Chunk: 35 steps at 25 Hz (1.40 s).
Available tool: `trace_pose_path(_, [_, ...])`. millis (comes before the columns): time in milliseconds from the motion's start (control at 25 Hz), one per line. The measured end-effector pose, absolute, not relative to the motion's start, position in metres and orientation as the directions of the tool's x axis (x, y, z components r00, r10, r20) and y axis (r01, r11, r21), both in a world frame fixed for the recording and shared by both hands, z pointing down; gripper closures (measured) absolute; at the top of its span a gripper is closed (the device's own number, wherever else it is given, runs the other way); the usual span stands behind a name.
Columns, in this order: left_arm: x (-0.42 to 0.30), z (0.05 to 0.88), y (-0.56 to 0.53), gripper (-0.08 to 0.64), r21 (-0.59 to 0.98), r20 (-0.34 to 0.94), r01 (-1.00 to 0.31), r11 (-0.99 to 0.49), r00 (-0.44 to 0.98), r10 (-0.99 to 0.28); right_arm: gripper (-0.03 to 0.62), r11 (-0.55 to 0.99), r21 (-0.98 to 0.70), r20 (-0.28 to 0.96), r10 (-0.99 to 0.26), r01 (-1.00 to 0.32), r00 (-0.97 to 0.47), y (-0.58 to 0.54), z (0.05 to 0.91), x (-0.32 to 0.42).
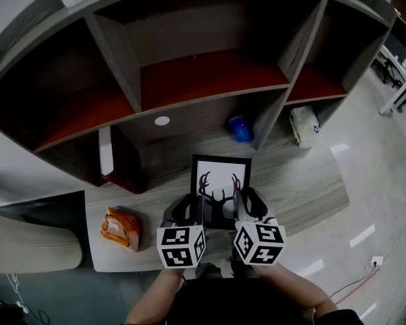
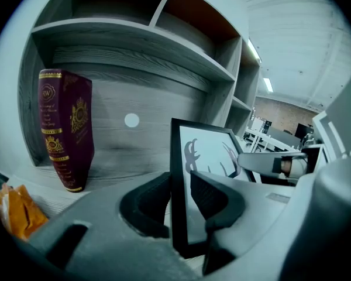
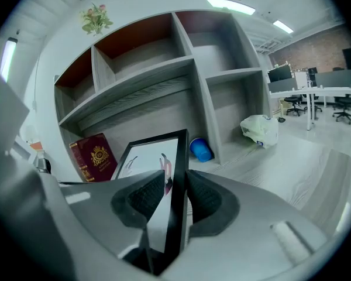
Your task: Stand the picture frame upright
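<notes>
The picture frame [image 1: 221, 181] is black with a deer-antler print. It is tilted up off the grey desk [image 1: 304, 188] in front of the shelf unit, its top edge toward the shelves. My left gripper [image 1: 189, 205] is shut on its left side, and in the left gripper view the frame [image 2: 207, 151] stands edge-on between the pads of the left gripper [image 2: 180, 201]. My right gripper [image 1: 247, 200] is shut on the right side, where the frame's edge [image 3: 155, 157] runs between the pads of the right gripper [image 3: 176, 195]. The grippers hide the frame's lower edge.
A maroon book [image 1: 122, 161] stands upright in the left compartment. A blue cup [image 1: 241, 128] lies behind the frame, and a white bag [image 1: 304, 126] sits at the right. An orange packet [image 1: 120, 227] lies near the desk's front left edge.
</notes>
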<state>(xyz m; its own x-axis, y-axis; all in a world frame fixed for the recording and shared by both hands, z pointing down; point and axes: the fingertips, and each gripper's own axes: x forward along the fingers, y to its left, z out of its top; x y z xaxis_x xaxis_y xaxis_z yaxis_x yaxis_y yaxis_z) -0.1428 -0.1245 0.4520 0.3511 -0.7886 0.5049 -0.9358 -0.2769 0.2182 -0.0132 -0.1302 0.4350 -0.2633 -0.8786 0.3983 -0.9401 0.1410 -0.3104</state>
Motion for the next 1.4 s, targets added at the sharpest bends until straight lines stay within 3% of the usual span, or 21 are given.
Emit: trace_pose_path(1400, [-0.137, 0.422, -0.226, 0.48, 0.192, 0.314, -0.97, -0.147, 0.203, -0.927, 0.509, 0.251, -0.379, 0.252, -0.898, -0.891, -0.361, -0.254, 0.419, -0.001])
